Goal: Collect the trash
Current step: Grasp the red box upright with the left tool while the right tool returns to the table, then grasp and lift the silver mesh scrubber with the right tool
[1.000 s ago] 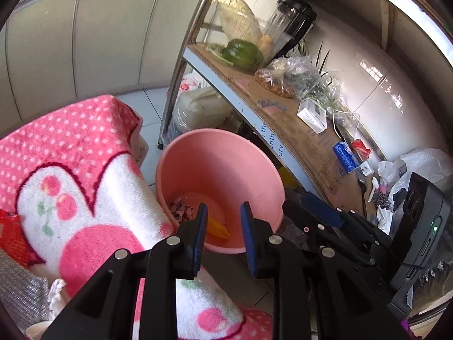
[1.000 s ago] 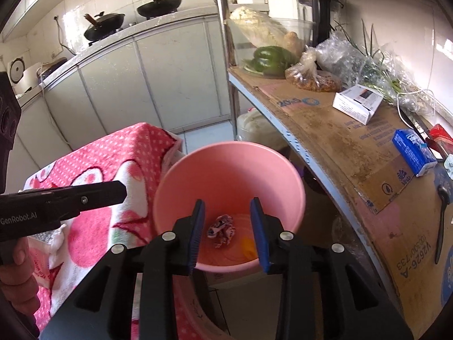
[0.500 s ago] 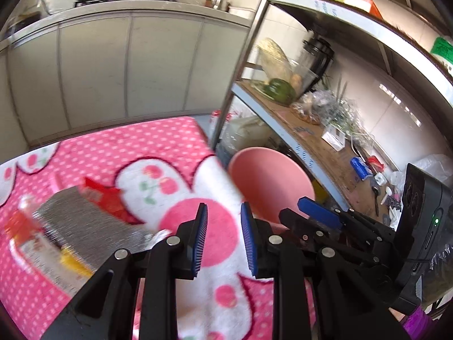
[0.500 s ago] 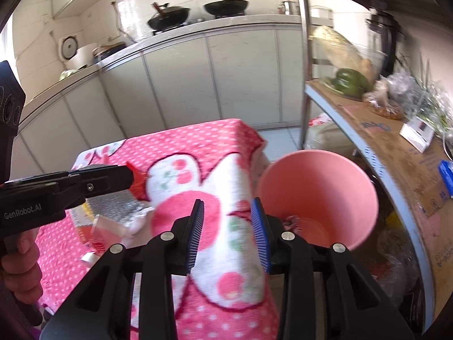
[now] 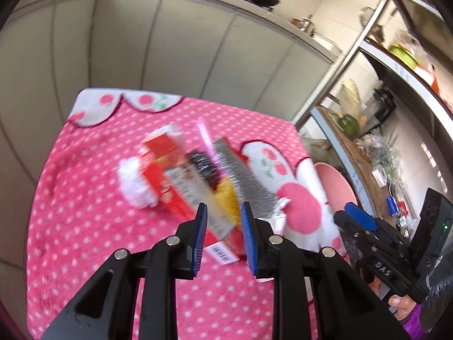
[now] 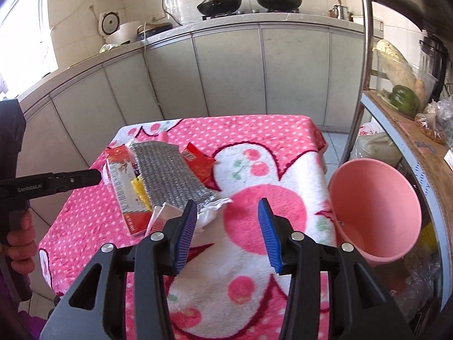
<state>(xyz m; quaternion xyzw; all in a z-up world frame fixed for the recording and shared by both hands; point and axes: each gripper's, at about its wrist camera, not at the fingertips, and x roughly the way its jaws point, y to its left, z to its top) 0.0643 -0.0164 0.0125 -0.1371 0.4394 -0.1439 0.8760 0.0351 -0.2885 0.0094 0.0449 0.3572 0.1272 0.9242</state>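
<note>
A pile of trash lies on the pink dotted blanket [image 6: 254, 130]: a silver foil bag [image 6: 170, 172], a red box [image 6: 124, 181], a red wrapper [image 6: 198, 164], a yellow wrapper [image 6: 138, 189] and a crumpled white tissue [image 6: 212, 209]. The left wrist view is blurred; there my left gripper [image 5: 223, 235] hangs open above the yellow wrapper [image 5: 226, 198] and foil bag [image 5: 249, 178], gripping nothing. My right gripper [image 6: 226, 232] is over the blanket just right of the tissue, its jaws opening and empty. The pink bucket [image 6: 376, 206] stands off the table's right edge.
A metal shelf [image 6: 410, 147] with vegetables, bags and cardboard runs along the right, behind the bucket. Grey cabinets [image 6: 226, 70] with woks on top close off the far side. A hand [image 6: 19, 243] holds the left gripper's handle at the left.
Both views have swung from the pink bucket leftward onto the table and its trash pile. The right gripper's jaws have widened; the left jaws keep the same gap.
</note>
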